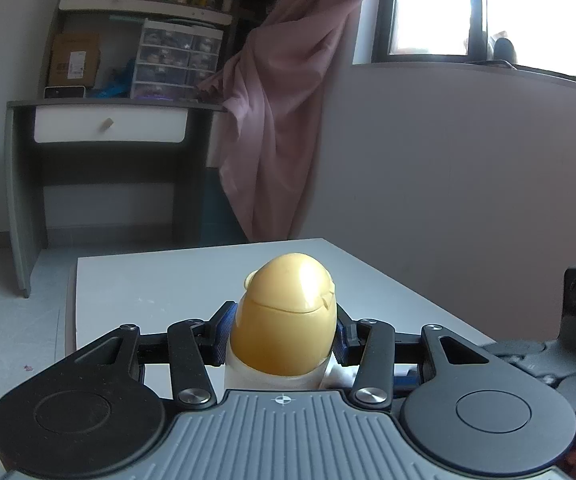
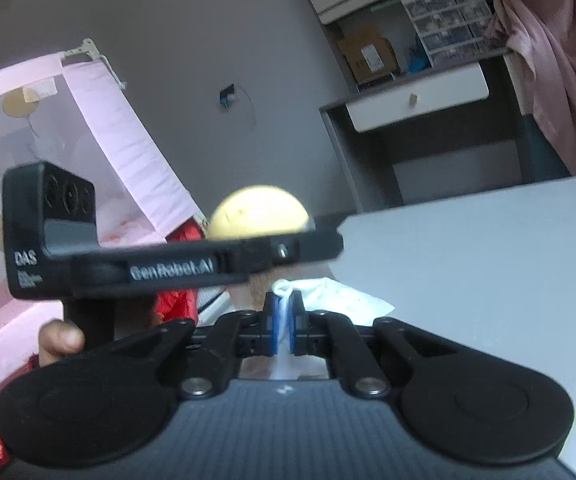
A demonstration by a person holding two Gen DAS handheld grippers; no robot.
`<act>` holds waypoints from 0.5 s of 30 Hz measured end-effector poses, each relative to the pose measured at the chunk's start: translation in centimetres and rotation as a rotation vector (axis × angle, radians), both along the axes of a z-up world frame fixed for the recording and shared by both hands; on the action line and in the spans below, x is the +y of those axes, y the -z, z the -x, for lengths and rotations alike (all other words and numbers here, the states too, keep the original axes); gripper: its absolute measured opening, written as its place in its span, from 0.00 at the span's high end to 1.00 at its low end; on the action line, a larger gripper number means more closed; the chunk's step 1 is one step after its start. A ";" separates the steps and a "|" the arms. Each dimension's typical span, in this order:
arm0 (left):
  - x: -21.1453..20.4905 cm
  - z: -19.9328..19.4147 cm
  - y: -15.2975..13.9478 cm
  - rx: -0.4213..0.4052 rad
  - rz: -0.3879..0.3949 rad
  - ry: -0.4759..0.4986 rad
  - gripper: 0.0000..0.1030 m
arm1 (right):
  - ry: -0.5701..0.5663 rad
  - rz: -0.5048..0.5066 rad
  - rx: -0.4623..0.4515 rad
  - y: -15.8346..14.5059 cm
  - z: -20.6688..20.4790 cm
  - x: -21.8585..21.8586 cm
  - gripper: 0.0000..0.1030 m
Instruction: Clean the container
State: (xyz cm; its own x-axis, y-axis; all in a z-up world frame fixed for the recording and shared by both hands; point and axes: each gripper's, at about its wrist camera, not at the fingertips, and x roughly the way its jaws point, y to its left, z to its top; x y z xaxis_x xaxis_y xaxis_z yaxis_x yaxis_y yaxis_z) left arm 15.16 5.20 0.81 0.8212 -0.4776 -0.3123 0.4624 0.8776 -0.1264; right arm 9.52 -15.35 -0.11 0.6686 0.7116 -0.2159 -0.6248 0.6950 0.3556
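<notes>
A white container with a rounded yellow cap [image 1: 286, 320] stands upright between the blue pads of my left gripper [image 1: 282, 334], which is shut on it above the white table [image 1: 168, 280]. In the right wrist view the same yellow cap [image 2: 258, 214] peeks over the black body of the left gripper [image 2: 176, 266], held by a hand [image 2: 60, 340]. My right gripper [image 2: 286, 322] is shut on a white cloth [image 2: 339, 296] that bunches out beyond its blue pads [image 2: 275, 320], low and to the right of the container.
A grey desk with a white drawer [image 1: 110, 124], stacked boxes and plastic drawers stands across the room. A pink curtain [image 1: 288, 100] hangs by a bright window. A pink cot side [image 2: 100, 120] and red fabric [image 2: 176, 292] lie to the left in the right wrist view.
</notes>
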 end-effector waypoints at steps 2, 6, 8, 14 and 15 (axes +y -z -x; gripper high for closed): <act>0.0 0.0 0.0 0.000 -0.001 -0.001 0.54 | -0.001 -0.001 -0.011 -0.3 0.0 -0.1 0.95; -0.2 0.0 0.0 0.000 -0.004 -0.002 0.54 | -0.003 0.000 -0.017 -0.2 -0.4 -0.2 0.95; -0.3 0.1 0.0 0.001 -0.005 -0.002 0.54 | -0.002 0.001 -0.009 0.1 -0.5 -0.2 0.95; -0.4 0.1 0.0 0.001 -0.005 -0.002 0.54 | 0.000 0.010 0.016 1.0 -0.8 -0.2 0.95; -0.4 0.1 0.0 0.001 -0.005 -0.002 0.54 | 0.000 0.012 0.021 1.1 -0.8 -0.2 0.95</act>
